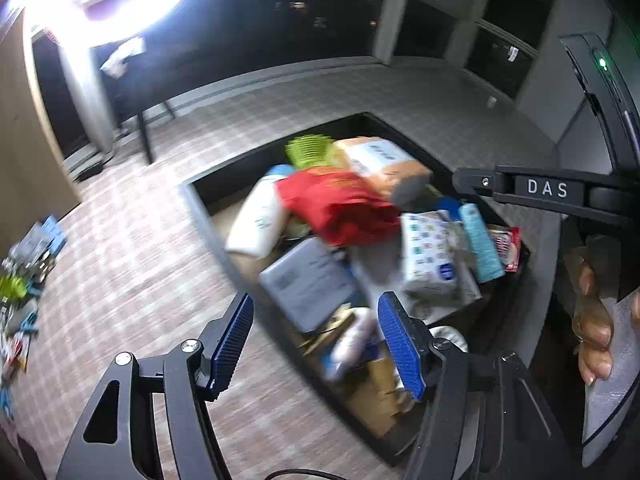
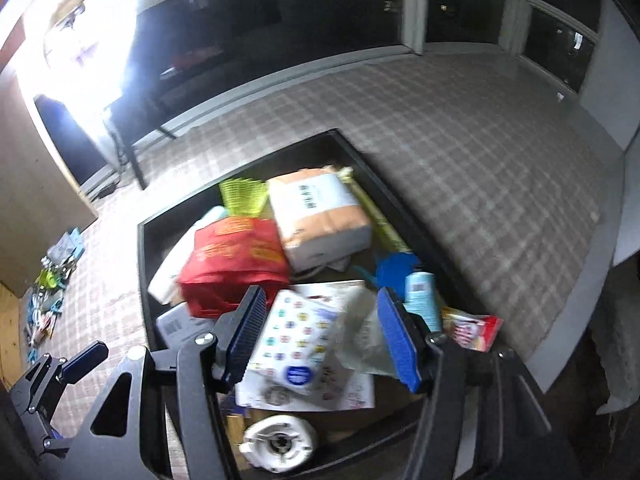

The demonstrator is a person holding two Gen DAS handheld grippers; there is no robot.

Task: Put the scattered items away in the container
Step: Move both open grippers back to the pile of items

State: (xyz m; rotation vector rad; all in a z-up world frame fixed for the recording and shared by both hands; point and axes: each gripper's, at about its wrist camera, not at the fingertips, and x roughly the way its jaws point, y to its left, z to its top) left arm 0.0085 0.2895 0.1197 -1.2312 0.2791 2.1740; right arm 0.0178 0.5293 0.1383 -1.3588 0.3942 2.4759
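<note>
Hovering over the full container (image 2: 141, 248), both grippers' jaws stand apart, holding nothing.

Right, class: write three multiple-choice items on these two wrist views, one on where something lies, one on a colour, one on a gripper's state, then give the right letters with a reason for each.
1. Where are the items not yet tidied?
A. Scattered on the floor left of the container
B. On the window ledge
C. On a chair

2. What colour is the bag lying on top of the white bottle?
A. Black
B. Red
C. Purple

3. How is the right gripper?
A. Shut on the red bag
B. Shut on the white bottle
C. Open, gripping nothing

Answers:
1 A: the scattered items lie on the checked floor, left of the black container.
2 B: the red bag overlaps the white bottle.
3 C: the right gripper has its blue pads apart above the patterned pack, pressing on nothing.
</note>
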